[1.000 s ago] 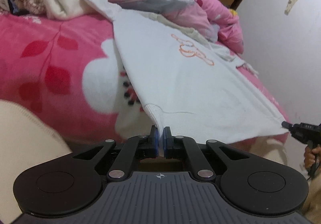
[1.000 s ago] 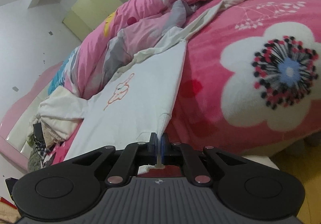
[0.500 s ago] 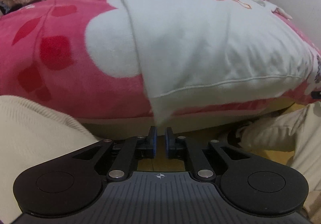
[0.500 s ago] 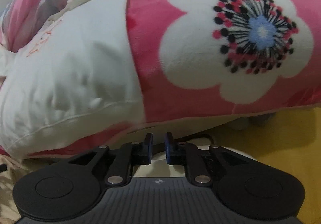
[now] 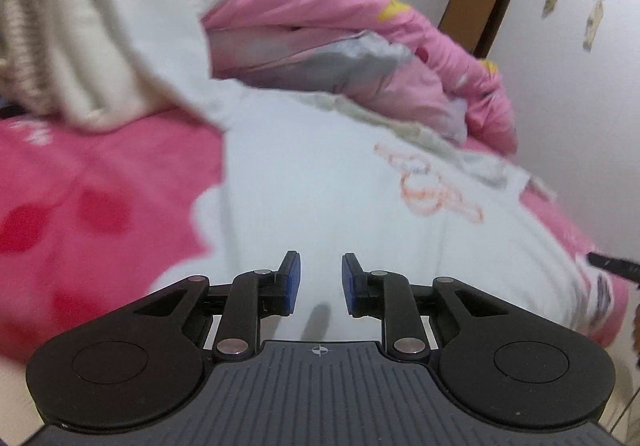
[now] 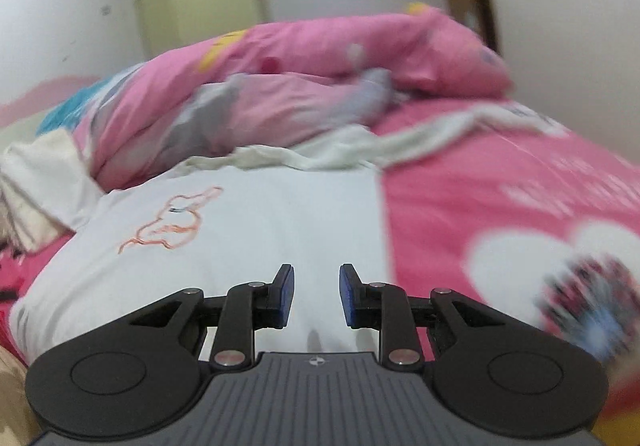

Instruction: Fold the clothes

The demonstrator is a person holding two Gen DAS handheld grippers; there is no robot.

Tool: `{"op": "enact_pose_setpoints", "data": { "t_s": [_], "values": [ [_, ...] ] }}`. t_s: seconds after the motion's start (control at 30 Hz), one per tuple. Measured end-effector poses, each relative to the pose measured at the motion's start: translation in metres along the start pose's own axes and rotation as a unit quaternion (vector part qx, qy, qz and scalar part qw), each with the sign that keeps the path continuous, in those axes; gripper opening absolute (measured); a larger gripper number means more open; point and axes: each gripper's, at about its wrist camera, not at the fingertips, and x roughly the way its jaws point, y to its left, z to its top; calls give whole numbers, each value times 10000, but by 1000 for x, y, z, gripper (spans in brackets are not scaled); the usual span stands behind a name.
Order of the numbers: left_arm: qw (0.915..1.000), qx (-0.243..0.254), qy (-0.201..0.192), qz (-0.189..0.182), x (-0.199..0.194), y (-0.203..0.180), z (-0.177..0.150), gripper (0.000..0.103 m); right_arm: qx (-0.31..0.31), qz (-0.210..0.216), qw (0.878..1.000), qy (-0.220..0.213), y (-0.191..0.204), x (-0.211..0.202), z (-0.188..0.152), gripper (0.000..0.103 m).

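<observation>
Left hand-held gripper (image 5: 319, 282): its jaws are seen parting, blue pads apart, with nothing clamped; only white cloth is seen behind the gap, not pinched by the pads.
Right hand-held gripper (image 6: 316, 294): its jaws are likewise seen opening, pads apart and empty, with white cloth showing behind the gap.
White shirt (image 5: 320, 182): it is laid flat on the bed, straight ahead of and below both grippers, its near hem closest to the pads and its collar end farthest off.
Long axis: the garment is judged to run away from the grippers, from hem towards the heaped bedding, so that each side edge lies along the line of view.
Orange outline print (image 6: 168, 222): it is shown left of centre in the right view and right of centre in the left view, which places the left gripper over the garment's left half and the right gripper over its right half.
Nearer hand: neither can be called nearer; both are held just over the hem end.
Pink floral blanket (image 6: 500, 214): it is spread under the shirt and exposed on either side of it.
Pink quilt (image 5: 340, 30): it is bunched beyond the collar end, with a cream pile of clothes (image 5: 80, 30) to the left.
</observation>
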Motion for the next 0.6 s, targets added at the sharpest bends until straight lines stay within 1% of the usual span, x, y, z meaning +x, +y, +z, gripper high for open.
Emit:
{"op": "enact_pose_setpoints", "data": {
  "t_s": [0.07, 0.1, 0.17, 0.2, 0.23, 0.27, 0.3, 0.33, 0.37, 0.4, 0.43, 0.5, 0.57, 0.6],
  "values": [
    [9999, -44, -79, 63, 25, -4, 4, 22, -73, 57, 9999, 41, 4, 27, 5, 25],
    [9998, -19, -86, 206, 33, -2, 2, 22, -93, 43, 9999, 95, 3, 41, 6, 24],
    [9989, 24, -111, 447, 47, 2, 0, 21, -250, -305, 9986, 359, -11, 65, 4, 23],
    [9989, 24, -159, 438, 46, 4, -1, 22, -230, -460, 9977, 445, -22, 70, 2, 21],
    [9989, 23, -206, 428, 46, 6, -1, 22, -107, -534, 9976, 425, -36, 70, 3, 13],
    [9988, 23, -254, 419, 46, 8, -1, 22, 15, -607, 9973, 405, -51, 70, 3, 0],
    [9987, 22, -301, 410, 45, 10, -2, 22, 138, -764, 9962, 384, -64, 70, 5, 0],
    [9986, 17, -341, 392, 45, 12, -2, 22, 261, -1129, 9926, 364, -75, 67, 9, 0],
    [9987, -4, -363, 362, 43, 15, -2, 22, 395, -1388, 9890, 331, -85, 64, 12, 0],
    [9986, -39, -384, 351, 43, 17, 0, 22, 590, -1353, 9887, 243, -93, 59, 15, 0],
    [9985, -81, -407, 349, 42, 19, 1, 22, 843, -1205, 9891, 107, -98, 52, 17, 0],
    [9980, -250, -459, 367, 36, 25, 5, 22, 1106, -707, 9913, -61, -97, 45, 20, 4],
    [9968, -509, -488, 373, 32, 35, 10, 23, 1310, -310, 9909, -37, -93, 49, 23, 23],
    [9961, -641, -487, 357, 30, 40, 13, 25, 1443, -136, 9894, 53, -90, 53, 22, 42]
  ]
}}
